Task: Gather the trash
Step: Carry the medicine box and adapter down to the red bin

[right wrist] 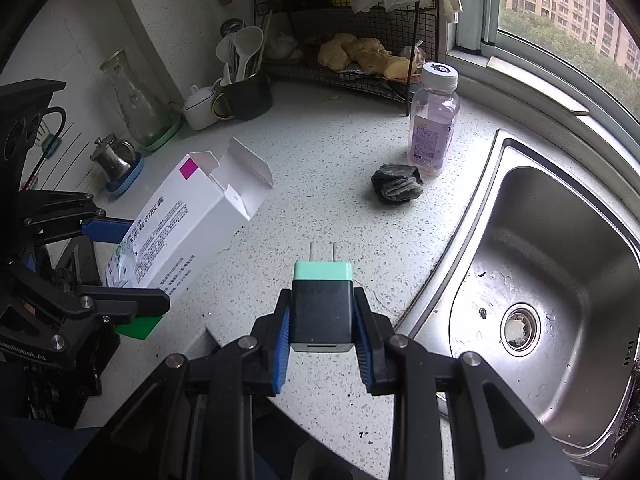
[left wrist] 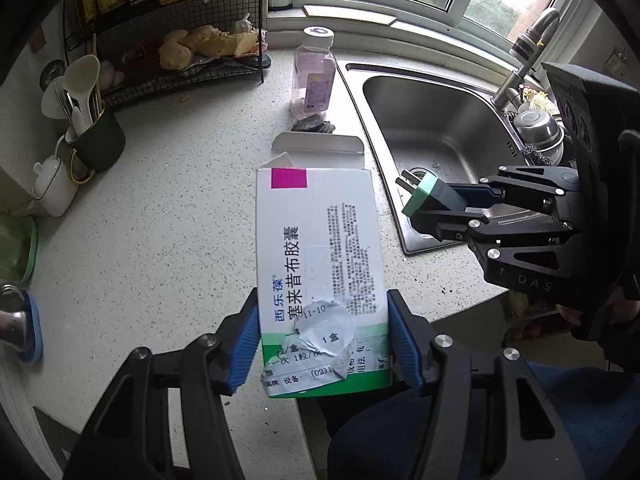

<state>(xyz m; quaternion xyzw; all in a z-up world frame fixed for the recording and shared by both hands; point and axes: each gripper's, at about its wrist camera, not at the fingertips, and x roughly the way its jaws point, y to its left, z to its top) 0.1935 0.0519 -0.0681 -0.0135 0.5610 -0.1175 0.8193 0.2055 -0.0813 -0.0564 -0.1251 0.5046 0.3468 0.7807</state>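
Carton (left wrist: 320,264) clamped in left hand-held gripper (left wrist: 322,344), charger (right wrist: 322,306) in right (right wrist: 322,344); crumpled wrapper (right wrist: 397,189) clear only from right wrist.

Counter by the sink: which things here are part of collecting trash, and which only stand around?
Part of the job:
- medicine box, flap open, held by left gripper
- charger plug, held by right gripper
- dark crumpled scrap, probably
- plastic bottle, perhaps

Standing around:
- utensil holder
- wire rack
- sink
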